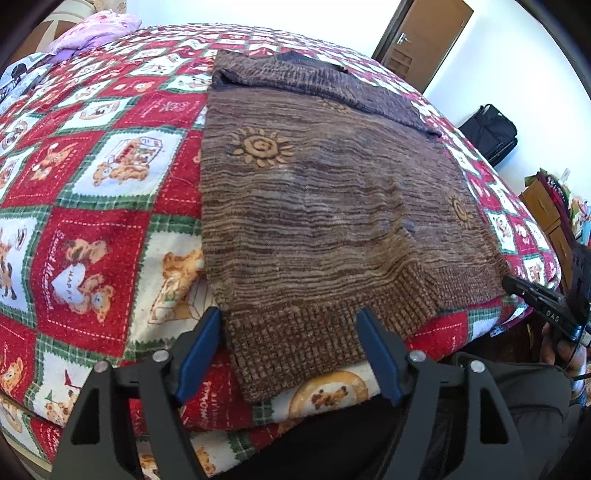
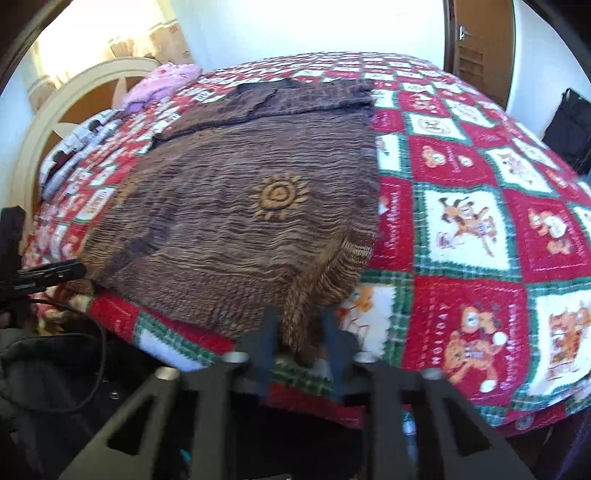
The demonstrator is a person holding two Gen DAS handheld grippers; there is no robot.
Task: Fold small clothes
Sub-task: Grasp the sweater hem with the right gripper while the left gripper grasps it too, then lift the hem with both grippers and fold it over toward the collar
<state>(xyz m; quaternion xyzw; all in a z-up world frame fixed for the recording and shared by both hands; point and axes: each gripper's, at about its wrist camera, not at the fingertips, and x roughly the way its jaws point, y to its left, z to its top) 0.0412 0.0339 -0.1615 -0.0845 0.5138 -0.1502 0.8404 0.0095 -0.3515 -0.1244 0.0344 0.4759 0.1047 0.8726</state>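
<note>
**Right gripper pinches the hem, left one stands wide over it**

Your brown striped knitted sweater with orange sun motifs [image 1: 332,206] lies flat across the middle of the left wrist view, spread on the red, green and white patchwork quilt printed with teddy bears [image 1: 85,206]. Its ribbed hem runs along the lower centre of the frame, right at the near edge of the bed.

Your left gripper [image 1: 288,350] sits at the bottom of that view with its blue-padded fingers [image 1: 199,350] spread apart, one on each side of the hem's left corner. The pads are not pressing the knit; the jaws are released.

Over in the right wrist view, your right gripper [image 2: 301,332] is at the bottom centre, jaws drawn close together and grasping a bunched-up fold of the sweater's ribbed hem. The fabric rises in a ridge from the fingers toward the sweater's lower right corner.

In the left wrist view the same right gripper shows as a black tip at the right edge, at the sweater's far hem corner. A lilac crumpled cloth [image 1: 96,33] lies at the upper left, and a brown wooden door [image 1: 424,37] stands at the upper right.
</note>
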